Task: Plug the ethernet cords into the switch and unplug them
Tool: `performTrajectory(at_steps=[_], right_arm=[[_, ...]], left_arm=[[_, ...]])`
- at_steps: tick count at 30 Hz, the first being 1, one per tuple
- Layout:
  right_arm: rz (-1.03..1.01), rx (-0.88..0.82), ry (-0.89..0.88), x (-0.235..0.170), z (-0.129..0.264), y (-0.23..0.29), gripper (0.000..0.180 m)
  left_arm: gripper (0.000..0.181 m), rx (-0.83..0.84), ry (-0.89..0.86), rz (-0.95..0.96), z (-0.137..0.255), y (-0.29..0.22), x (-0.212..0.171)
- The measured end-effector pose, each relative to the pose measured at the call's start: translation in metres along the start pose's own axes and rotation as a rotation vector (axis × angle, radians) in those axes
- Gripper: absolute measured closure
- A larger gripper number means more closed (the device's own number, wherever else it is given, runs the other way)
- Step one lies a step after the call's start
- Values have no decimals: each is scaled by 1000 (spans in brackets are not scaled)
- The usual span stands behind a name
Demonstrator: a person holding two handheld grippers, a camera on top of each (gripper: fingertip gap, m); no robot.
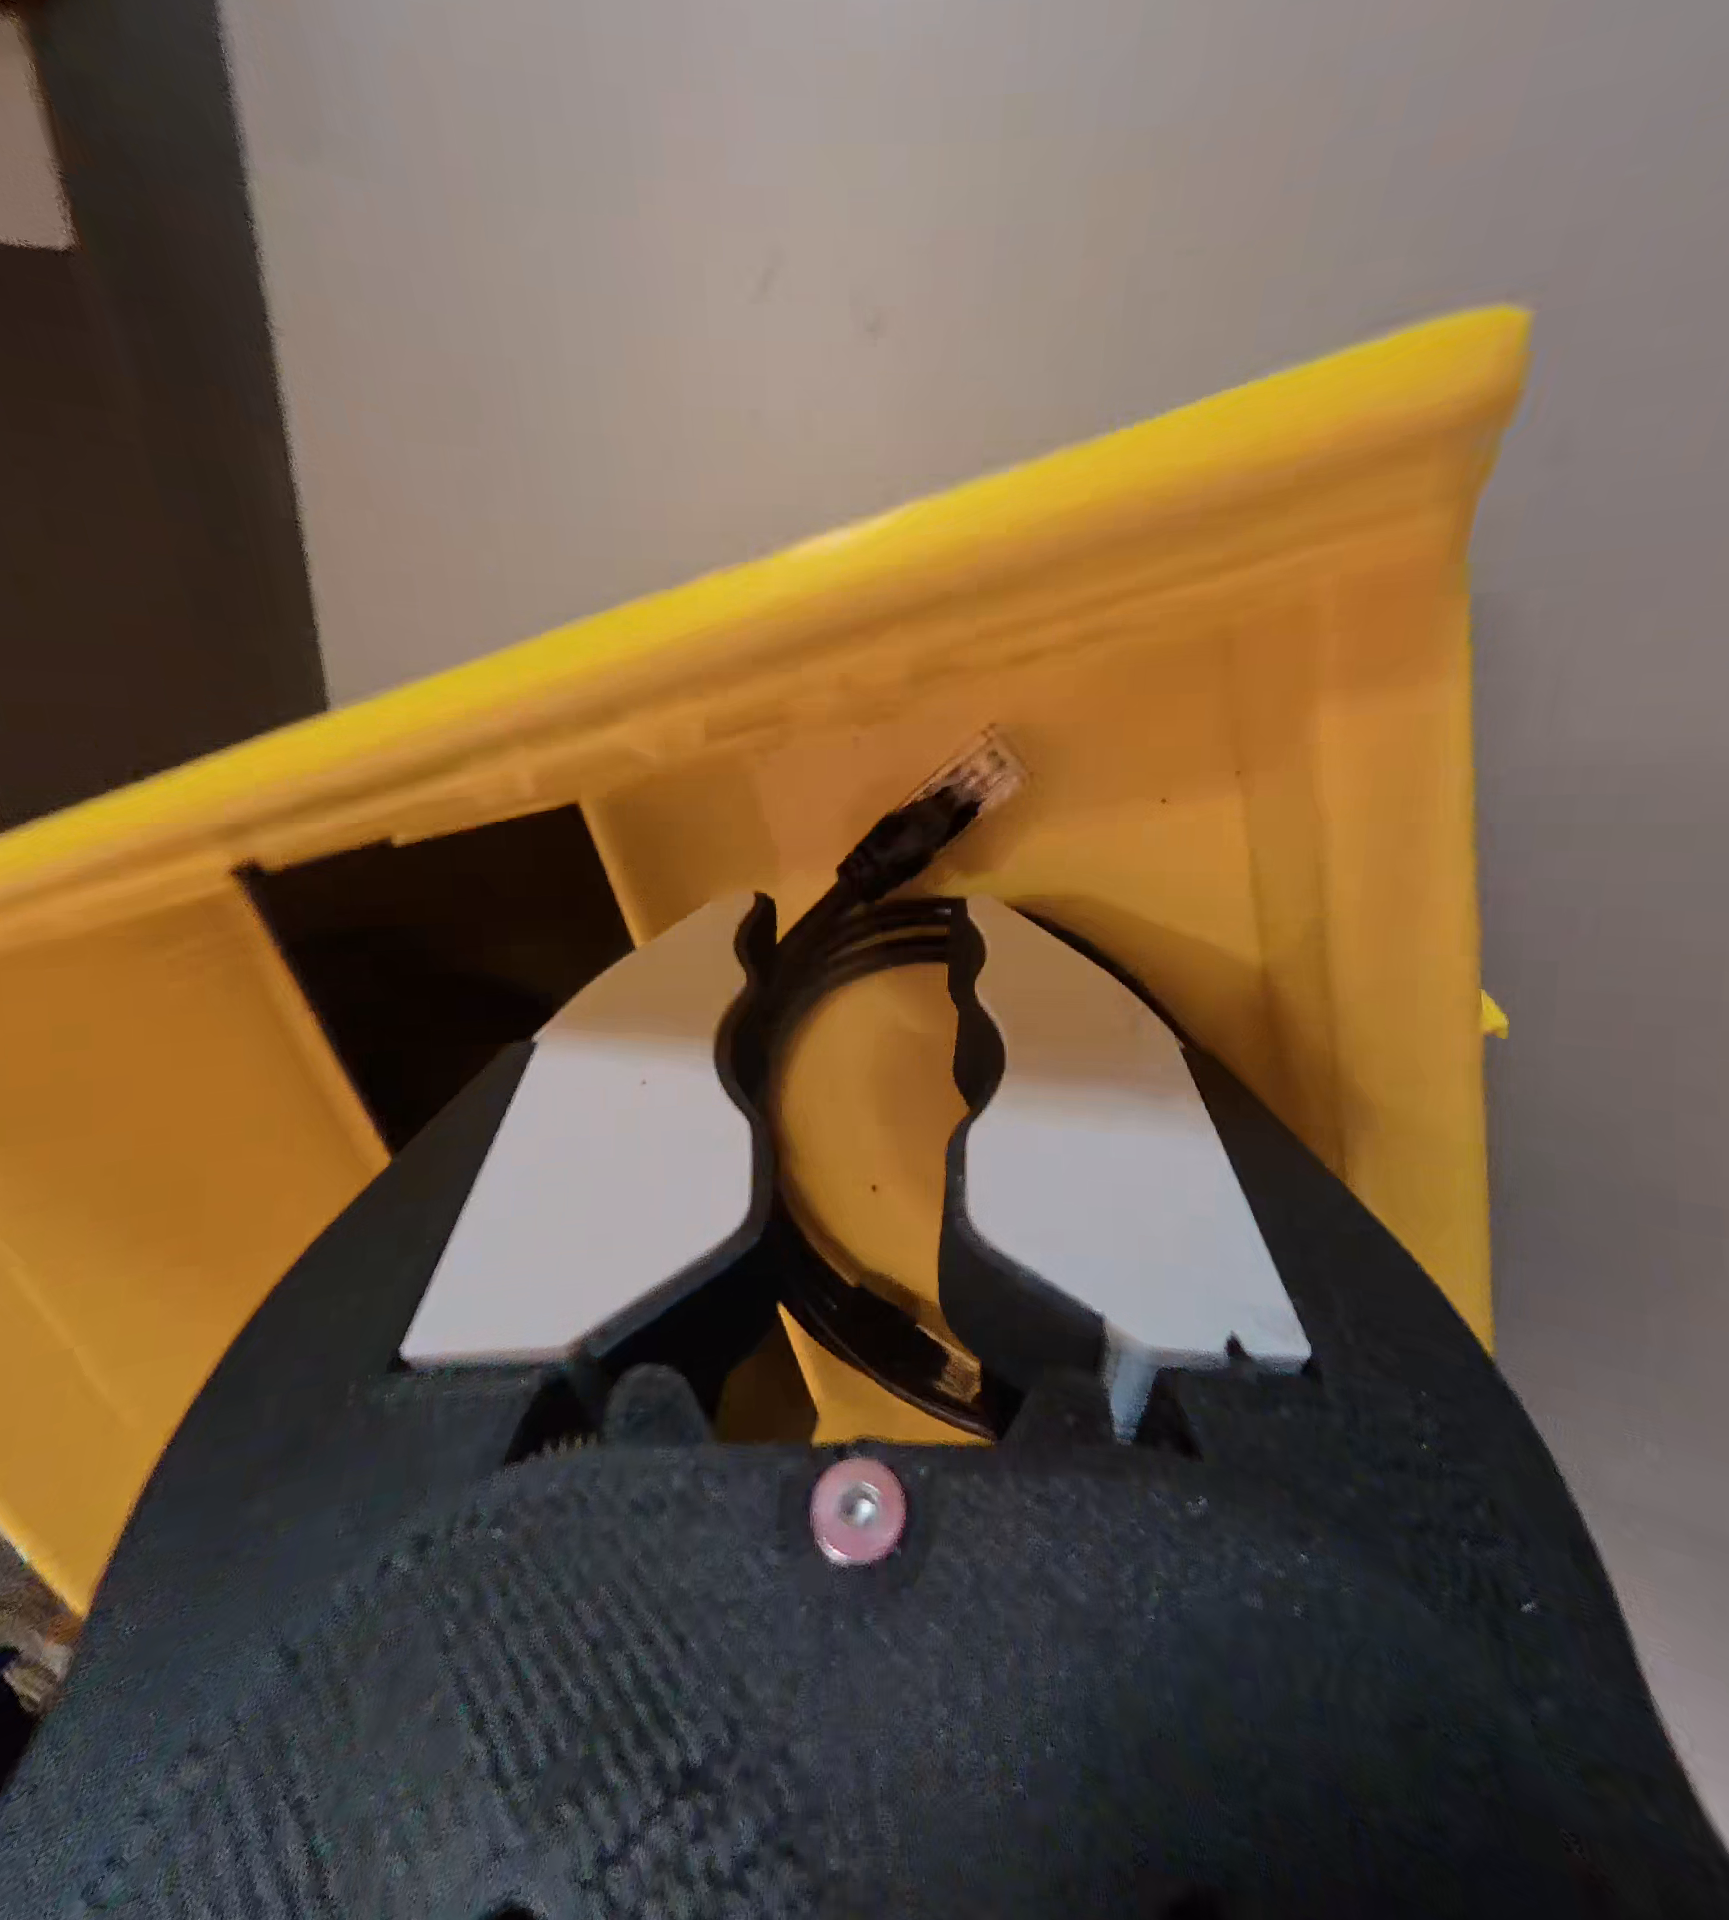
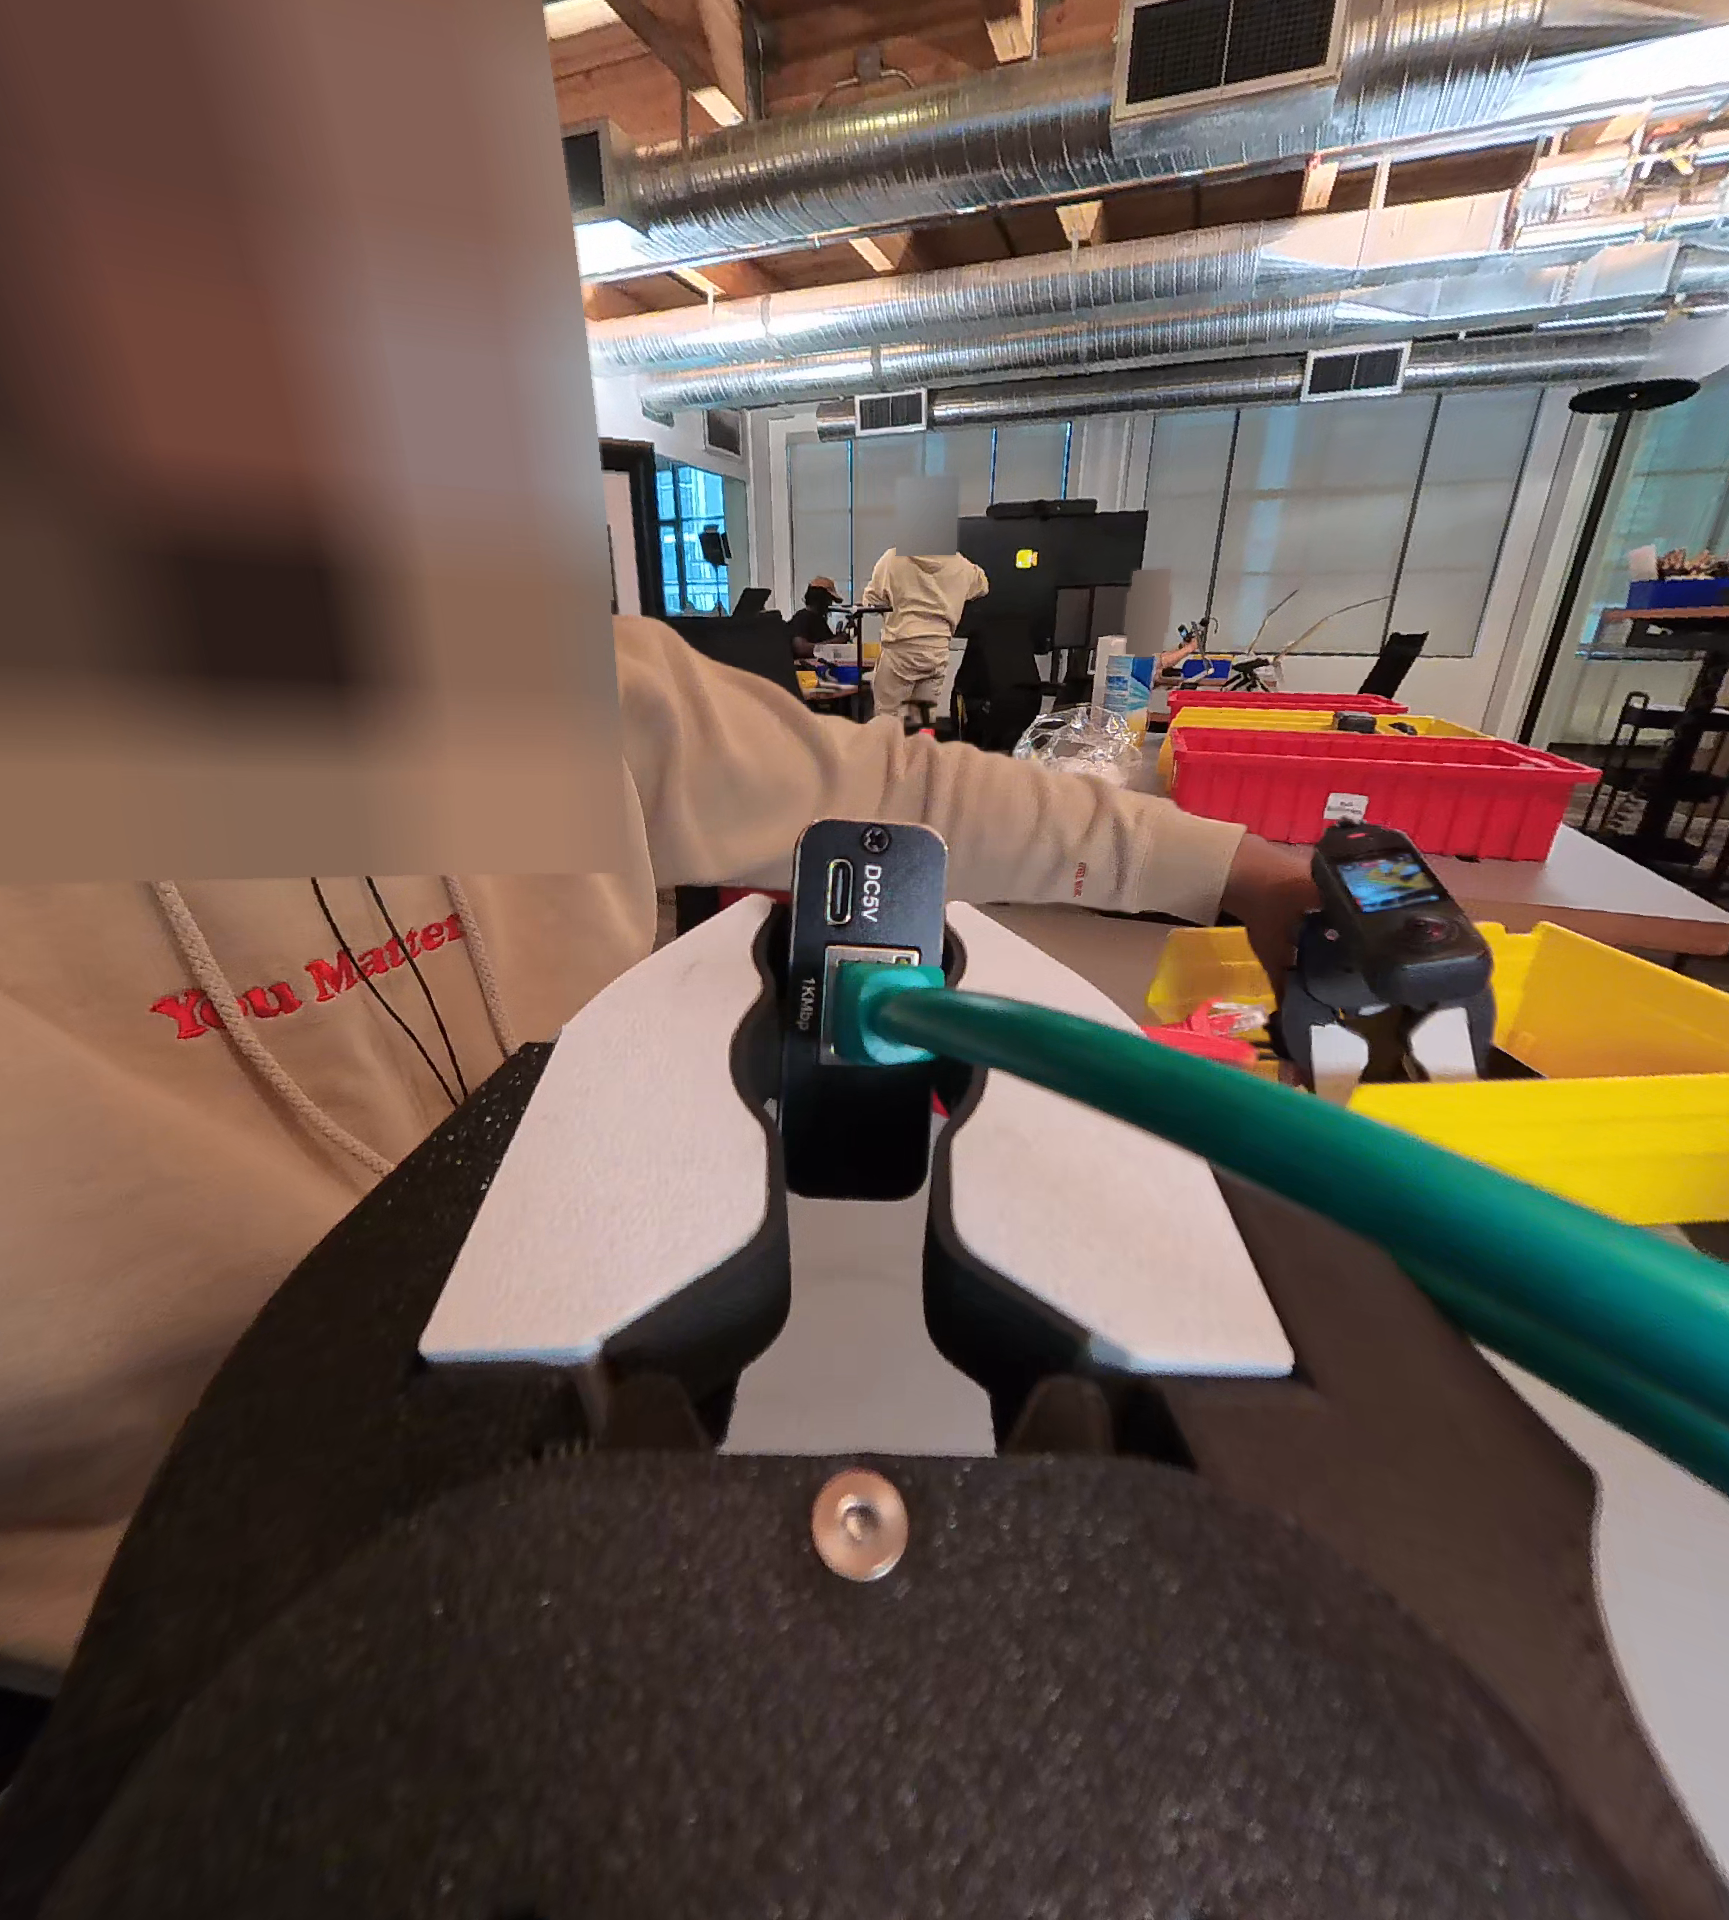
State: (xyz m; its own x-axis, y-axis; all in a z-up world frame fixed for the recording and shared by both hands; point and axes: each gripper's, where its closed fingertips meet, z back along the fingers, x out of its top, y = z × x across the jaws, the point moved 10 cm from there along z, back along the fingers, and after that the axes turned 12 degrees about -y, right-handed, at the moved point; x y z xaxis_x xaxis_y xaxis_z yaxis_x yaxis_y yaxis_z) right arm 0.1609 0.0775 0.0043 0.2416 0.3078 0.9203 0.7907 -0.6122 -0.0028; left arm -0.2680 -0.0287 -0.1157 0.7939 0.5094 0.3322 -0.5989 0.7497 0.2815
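In the right wrist view, my right gripper point(image 2: 862, 940) is shut on a small black switch point(image 2: 865, 1132) and holds it upright above the table. A green ethernet cord point(image 2: 1359, 1184) is plugged into the switch's port and runs off to the lower right. In the left wrist view, my left gripper point(image 1: 860, 925) is inside a yellow bin point(image 1: 1047, 623), shut on a black flat ethernet cord point(image 1: 870, 935). The cord's clear plug point(image 1: 985, 774) points up at the bin wall. The left gripper point(image 2: 1385, 1049) also shows in the right wrist view, down in the yellow bin point(image 2: 1670, 1101).
A red cord point(image 2: 1203, 1029) lies in the yellow bin beside the left gripper. Red bins point(image 2: 1359, 795) and another yellow one stand further back on the grey table point(image 2: 1618, 894). The person's sleeve point(image 2: 943, 800) reaches across behind the switch. Other people work far behind. Tip to tip, the grippers are about 45 cm apart.
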Motion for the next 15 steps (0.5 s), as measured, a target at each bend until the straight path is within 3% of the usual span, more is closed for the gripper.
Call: performTrajectory(at_steps=[6, 8, 12, 15], right_arm=[[-18, -25, -16, -3, 10, -6, 155], [-21, -29, -18, -4, 12, -8, 155], [-18, -35, -20, -3, 15, -7, 155], [-4, -31, -27, 1, 15, -5, 155]], left_arm=[[150, -122, 59, -69, -16, 8, 3], [160, -172, 59, -50, -20, 8, 3], [163, -137, 91, -5, -16, 11, -4], [164, -84, 13, 56, 9, 13, -7]])
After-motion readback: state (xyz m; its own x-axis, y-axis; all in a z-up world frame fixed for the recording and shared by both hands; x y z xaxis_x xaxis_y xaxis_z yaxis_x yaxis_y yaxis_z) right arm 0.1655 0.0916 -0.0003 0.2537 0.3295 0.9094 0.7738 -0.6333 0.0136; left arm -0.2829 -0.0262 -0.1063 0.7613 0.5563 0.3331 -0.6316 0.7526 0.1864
